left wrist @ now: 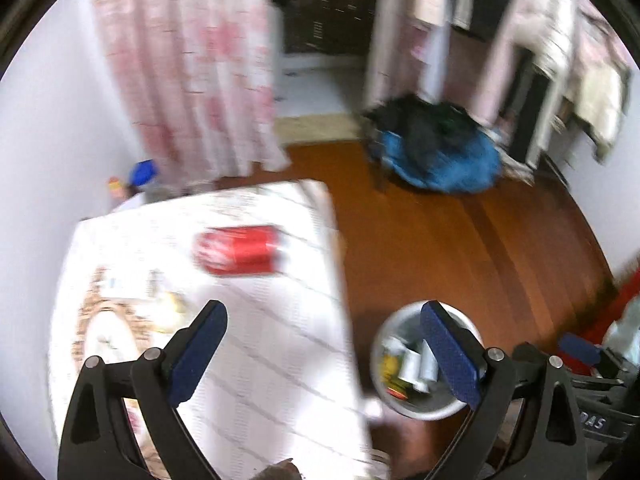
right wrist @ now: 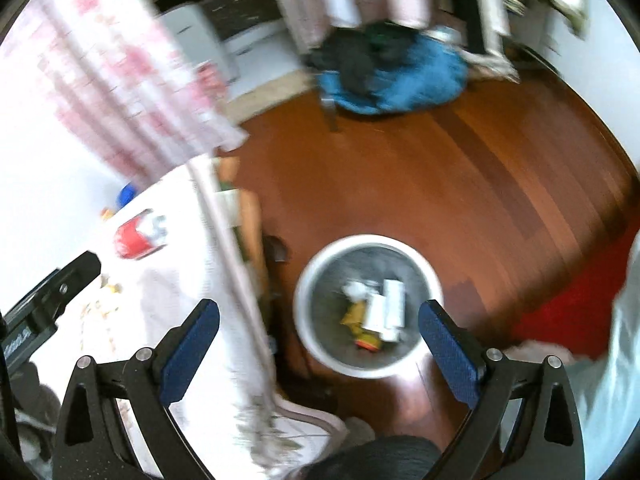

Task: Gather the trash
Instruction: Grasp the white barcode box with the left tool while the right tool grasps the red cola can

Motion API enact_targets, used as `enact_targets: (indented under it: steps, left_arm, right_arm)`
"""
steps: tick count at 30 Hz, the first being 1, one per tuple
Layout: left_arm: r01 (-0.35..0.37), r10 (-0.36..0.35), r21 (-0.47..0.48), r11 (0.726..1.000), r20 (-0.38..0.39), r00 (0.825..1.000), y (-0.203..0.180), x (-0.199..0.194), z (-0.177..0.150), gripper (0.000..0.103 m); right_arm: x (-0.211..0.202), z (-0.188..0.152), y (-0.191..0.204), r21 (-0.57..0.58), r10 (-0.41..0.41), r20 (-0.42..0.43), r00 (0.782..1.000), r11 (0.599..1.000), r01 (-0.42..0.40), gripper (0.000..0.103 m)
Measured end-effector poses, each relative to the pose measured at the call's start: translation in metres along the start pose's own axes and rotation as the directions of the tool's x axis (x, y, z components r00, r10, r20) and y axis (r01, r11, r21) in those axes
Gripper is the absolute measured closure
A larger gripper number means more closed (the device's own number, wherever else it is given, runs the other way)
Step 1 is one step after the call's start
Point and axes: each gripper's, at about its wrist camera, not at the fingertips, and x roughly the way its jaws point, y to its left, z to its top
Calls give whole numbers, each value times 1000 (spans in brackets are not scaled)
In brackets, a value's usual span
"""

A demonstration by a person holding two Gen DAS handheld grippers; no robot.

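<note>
Red can point(left wrist: 242, 250): glossy, metal-looking, lying on a white tablecloth point(left wrist: 280, 360) of matt cloth with faint grid lines. Floor point(left wrist: 460, 248): reddish-brown wood boards with a smooth, slightly shiny finish; on it a bin point(right wrist: 370, 240) with a smooth white plastic-looking rim and a matt grey inside, holding paper-like and yellow wrapper scraps too blurred to tell apart. Left gripper point(left wrist: 324, 344) and right gripper point(right wrist: 320, 344): matt black plastic-looking arms, bright metal rivets, rough-textured blue pads point(left wrist: 448, 356); curtain point(left wrist: 192, 80): thin pink-patterned cloth.
</note>
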Motion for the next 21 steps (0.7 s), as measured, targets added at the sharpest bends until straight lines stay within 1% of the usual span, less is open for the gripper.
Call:
enact_targets:
  steps: [1, 2, 3, 4, 5, 6, 8, 9, 11, 12, 14, 16, 17, 18, 19, 20, 21]
  left_arm:
    - [-25, 25, -25, 999, -1, 1000, 17, 3, 0, 4]
    - [-58, 58, -59, 997, -10, 998, 41, 8, 1, 4]
    - [-80, 79, -80, 994, -20, 997, 56, 11, -1, 4]
    - [-124, 120, -122, 985, -41, 992, 84, 20, -3, 4]
    - [-146, 140, -143, 979, -51, 989, 97, 24, -5, 4]
    - [-191, 180, -183, 964, -72, 981, 122, 35, -9, 4]
    - [-237, 215, -227, 945, -115, 970, 151, 51, -16, 4]
    - [-262, 230, -257, 930, -148, 962, 172, 65, -21, 4]
    - [-293, 248, -292, 910, -182, 952, 194, 79, -25, 4]
    - [-303, 246, -321, 897, -206, 947, 210, 90, -28, 4]
    - [-311, 234, -372, 874, -239, 943, 232, 103, -32, 4]
    - [-302, 204, -421, 856, -262, 943, 246, 115, -33, 4]
    - [-293, 181, -454, 842, -273, 945, 254, 120, -35, 4]
    - [-283, 163, -473, 834, -278, 947, 259, 124, -33, 4]
    - [-262, 127, -508, 820, -285, 950, 264, 130, -34, 4]
    - [-249, 102, -533, 809, -290, 952, 268, 133, -36, 4]
    - [-235, 67, -572, 786, -299, 952, 273, 139, -36, 4]
  right_arm:
    - [7, 9, 30, -74, 11, -11, 1000, 997, -12, 2]
    - [14, 14, 50, -120, 16, -23, 1000, 993, -19, 2]
    - [23, 19, 70, -164, 22, -38, 999, 986, -28, 2]
    - [40, 27, 101, -231, 29, -70, 997, 972, -44, 2]
    - [53, 32, 120, -274, 29, -99, 995, 960, -56, 2]
    - [66, 36, 138, -314, 24, -126, 992, 947, -63, 2]
    - [100, 45, 183, -428, -22, -170, 985, 902, -54, 2]
    - [115, 50, 203, -482, -59, -180, 982, 875, -36, 2]
    - [146, 57, 238, -577, -115, -197, 974, 817, -20, 2]
    - [160, 60, 256, -625, -144, -203, 969, 780, -16, 2]
    - [179, 65, 280, -691, -192, -205, 960, 723, -3, 2]
    - [198, 69, 299, -748, -243, -217, 946, 664, -1, 2]
    - [211, 70, 307, -775, -281, -216, 935, 631, 11, 2]
    - [223, 71, 315, -797, -315, -215, 924, 604, 20, 2]
    - [233, 73, 320, -807, -333, -226, 915, 591, 15, 2]
    - [239, 74, 323, -809, -339, -239, 910, 587, 6, 2]
    - [248, 75, 326, -809, -346, -253, 903, 587, -1, 2]
